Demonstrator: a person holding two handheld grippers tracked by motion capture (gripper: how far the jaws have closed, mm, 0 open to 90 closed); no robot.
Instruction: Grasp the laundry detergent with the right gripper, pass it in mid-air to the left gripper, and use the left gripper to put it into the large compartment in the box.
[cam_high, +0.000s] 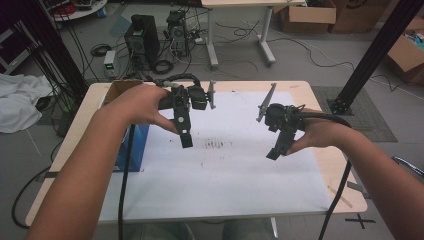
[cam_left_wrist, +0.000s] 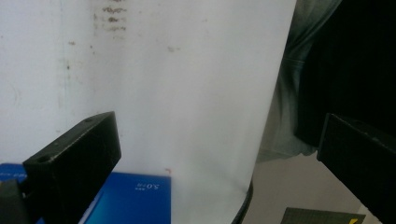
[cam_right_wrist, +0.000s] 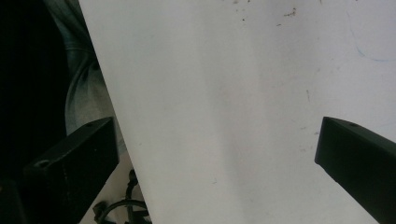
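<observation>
While nothing sits between either pair of jaws, the left gripper (cam_high: 185, 135) and right gripper (cam_high: 276, 148) hang spread wide and empty above the white sheet (cam_high: 225, 185), seemingly just held ready. No task object is apparent; a blue box (cam_left_wrist: 133, 198) lies just behind the left gripper's fingers.

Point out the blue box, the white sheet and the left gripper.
blue box (cam_left_wrist: 133, 198): left gripper view, on its top face.
white sheet (cam_high: 235, 175): high view, on its bare middle.
left gripper (cam_high: 186, 137): high view, at its jaw tips.
</observation>
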